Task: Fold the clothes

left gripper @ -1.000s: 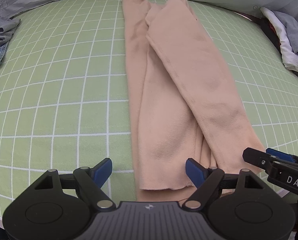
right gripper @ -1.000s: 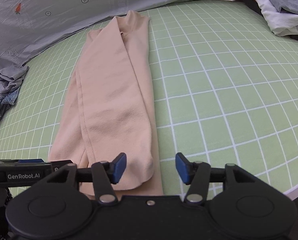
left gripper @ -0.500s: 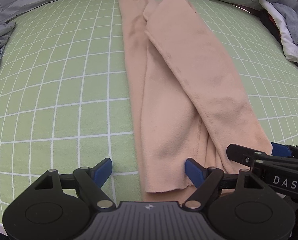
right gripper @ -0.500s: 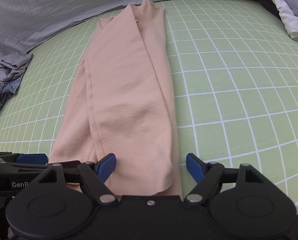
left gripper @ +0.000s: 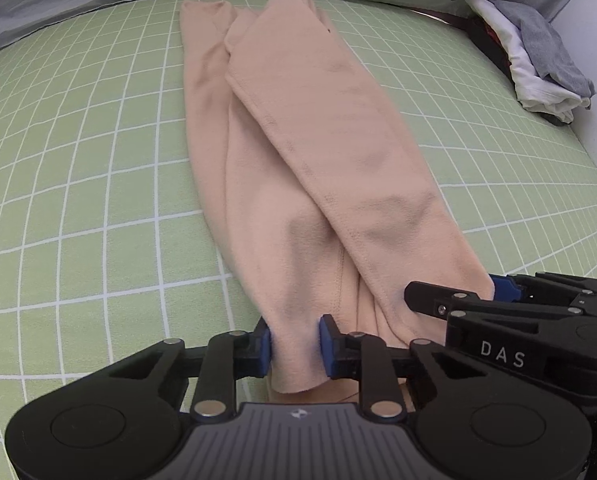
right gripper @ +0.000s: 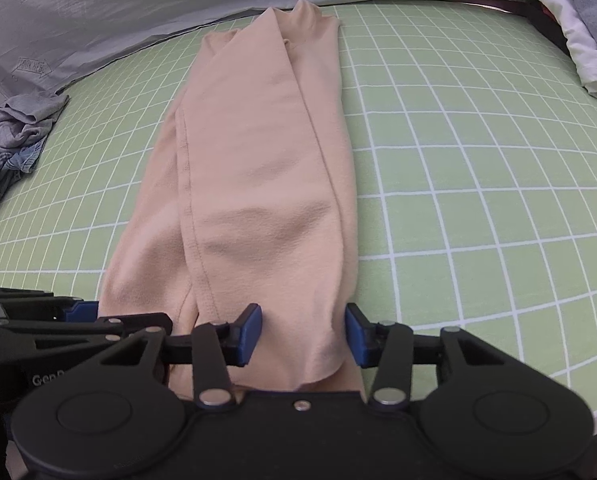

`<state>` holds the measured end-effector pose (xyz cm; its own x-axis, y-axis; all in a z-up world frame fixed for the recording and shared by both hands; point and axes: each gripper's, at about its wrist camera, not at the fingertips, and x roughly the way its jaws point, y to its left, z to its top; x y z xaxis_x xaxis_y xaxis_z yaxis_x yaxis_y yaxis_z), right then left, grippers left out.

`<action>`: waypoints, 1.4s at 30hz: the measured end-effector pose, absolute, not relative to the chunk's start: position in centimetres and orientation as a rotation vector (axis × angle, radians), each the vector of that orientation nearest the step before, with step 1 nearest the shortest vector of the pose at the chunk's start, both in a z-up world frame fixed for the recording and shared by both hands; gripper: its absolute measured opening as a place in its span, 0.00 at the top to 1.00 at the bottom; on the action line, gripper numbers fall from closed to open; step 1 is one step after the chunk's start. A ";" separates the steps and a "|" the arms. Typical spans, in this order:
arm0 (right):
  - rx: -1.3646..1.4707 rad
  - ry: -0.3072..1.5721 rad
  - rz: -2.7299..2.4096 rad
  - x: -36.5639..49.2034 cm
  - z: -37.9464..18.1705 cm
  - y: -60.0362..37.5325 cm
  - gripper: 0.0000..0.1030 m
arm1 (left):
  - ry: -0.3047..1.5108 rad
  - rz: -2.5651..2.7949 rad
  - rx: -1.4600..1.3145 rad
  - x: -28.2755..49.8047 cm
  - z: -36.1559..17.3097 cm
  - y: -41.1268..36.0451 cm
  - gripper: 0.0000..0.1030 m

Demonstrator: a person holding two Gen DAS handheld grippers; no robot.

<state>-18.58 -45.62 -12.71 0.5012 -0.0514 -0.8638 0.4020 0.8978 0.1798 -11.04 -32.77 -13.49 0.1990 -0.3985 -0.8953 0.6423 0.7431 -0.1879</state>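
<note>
The left gripper (left gripper: 294, 346) is closing on the near end of the peach garment (left gripper: 298, 152): its blue fingers (left gripper: 263, 346) already pinch a raised bunch of cloth at the left part of the hem. The right gripper (right gripper: 303, 334) is closing too, with the right part of that hem between its fingers (right gripper: 249, 330); the cloth fills the gap and both pads seem to touch it, so I judge the hold nearly made rather than firm. The two grippers sit just beside each other at the same end. The garment lies as a long narrow strip down the green checked mat (left gripper: 82, 184), its sides already turned in lengthwise, one layer lying slantwise over the other. What seems left is the crosswise fold: carrying this near end over toward the far end, perhaps more than once. A loose heap of grey and white clothes (left gripper: 538, 52) at the right edge and another heap of clothes (right gripper: 14, 136) at the left look unfolded, so much of the task remains.
</note>
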 end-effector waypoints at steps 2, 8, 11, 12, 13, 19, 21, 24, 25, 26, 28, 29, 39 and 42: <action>0.411 1.003 -0.258 -18.6 -12.8 -45.6 0.80 | 1.165 -0.757 0.227 -10.7 -13.7 -32.7 0.81; 0.461 0.991 -0.225 -19.4 -11.4 -45.9 0.88 | 1.213 -0.813 0.078 -10.1 -12.4 -31.1 0.84; 0.507 0.956 -0.194 -20.8 -9.3 -46.3 0.88 | 1.185 -0.884 0.025 -10.5 -9.9 -30.7 0.85; 0.504 0.942 -0.189 -21.1 -8.5 -46.5 0.88 | 1.159 -0.902 0.029 -10.6 -8.9 -31.0 0.85; 0.494 0.925 -0.182 -21.1 -7.6 -46.7 0.88 | 1.132 -0.920 0.032 -10.7 -7.9 -31.3 0.85; 0.400 0.792 -0.101 -19.4 -1.4 -48.1 0.88 | 1.005 -0.959 -0.114 -9.2 -1.9 -32.0 0.85; 0.418 0.752 -0.078 -18.5 0.4 -48.9 0.88 | 0.960 -0.964 -0.139 -8.7 0.1 -32.2 0.85; 0.426 0.692 -0.051 -16.8 3.5 -50.8 0.88 | 0.908 -0.973 -0.188 -7.3 2.6 -32.6 0.85; 0.437 0.674 -0.040 -16.2 4.3 -51.5 0.88 | 0.894 -0.973 -0.207 -6.7 3.3 -32.7 0.85; 0.450 0.657 -0.028 -15.6 5.0 -52.2 0.88 | 0.880 -0.974 -0.227 -6.1 4.0 -32.9 0.85; 0.470 0.625 -0.008 -14.2 6.1 -53.5 0.88 | 0.860 -0.975 -0.270 -4.3 5.1 -33.1 0.85; 0.475 0.613 -0.002 -13.4 6.5 -54.0 0.88 | 0.854 -0.972 -0.284 -3.5 5.4 -33.2 0.85; 0.555 0.647 -0.012 -3.7 5.2 -58.0 0.88 | 0.880 -0.832 -0.293 5.7 3.5 -36.7 0.85; 0.597 0.714 -0.033 -0.5 2.6 -59.4 0.88 | 0.934 -0.753 -0.287 8.8 0.8 -37.6 0.85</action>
<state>-0.52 -59.43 2.57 0.7626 0.1693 -0.6243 0.2267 0.8339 0.5032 8.75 -37.55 0.80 0.3675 -0.6938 -0.6193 0.4577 0.7147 -0.5289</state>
